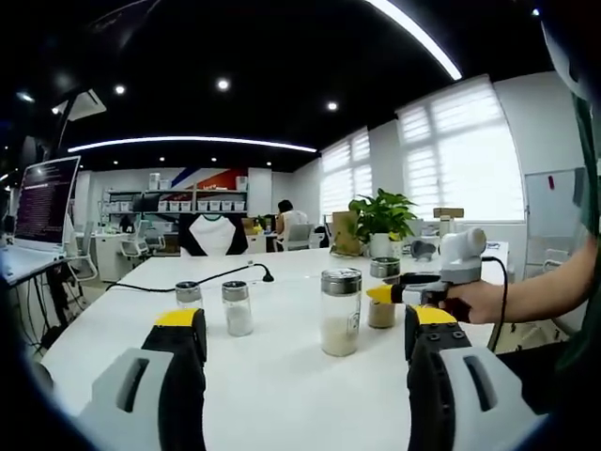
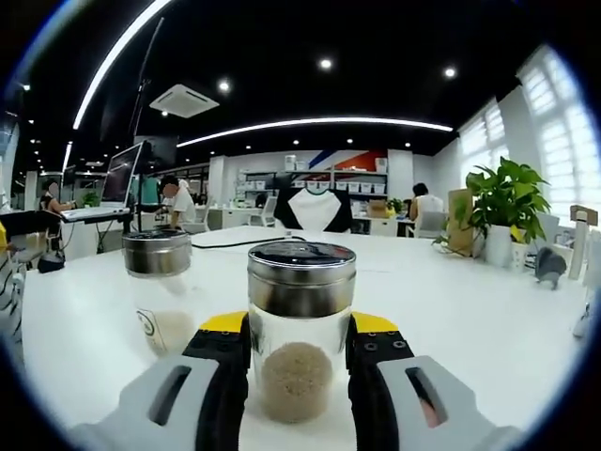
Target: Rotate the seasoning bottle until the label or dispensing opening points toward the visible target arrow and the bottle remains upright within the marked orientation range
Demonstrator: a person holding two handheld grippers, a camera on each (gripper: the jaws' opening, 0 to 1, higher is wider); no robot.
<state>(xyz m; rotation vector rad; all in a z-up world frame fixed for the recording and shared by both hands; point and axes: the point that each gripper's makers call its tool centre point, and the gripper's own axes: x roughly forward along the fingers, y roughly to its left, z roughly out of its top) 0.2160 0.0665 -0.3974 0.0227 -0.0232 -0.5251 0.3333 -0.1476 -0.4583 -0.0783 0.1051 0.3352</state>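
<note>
A small glass seasoning bottle (image 2: pixel 300 371) with a steel lid and brown grains stands upright on the white table (image 2: pixel 470 310). My right gripper (image 2: pixel 300 349) is shut on it, with a pad pressed against each side. In the left gripper view the same bottle (image 1: pixel 382 314) sits at the right, and the right gripper (image 1: pixel 383 294), held in a person's hand, clasps it. My left gripper (image 1: pixel 305 324) hovers low over the table, open wide with nothing between its jaws. A taller jar (image 1: pixel 340 312) of white grains stands just beyond them.
Two small shakers (image 1: pixel 189 295) (image 1: pixel 238 308) stand at the left of the table (image 1: pixel 282 395), and another shaker (image 2: pixel 160 291) stands left of the held bottle. A black cable (image 1: pixel 202 279) crosses the far side. A potted plant (image 1: pixel 380 221) and a laptop (image 1: pixel 45 202) flank the table.
</note>
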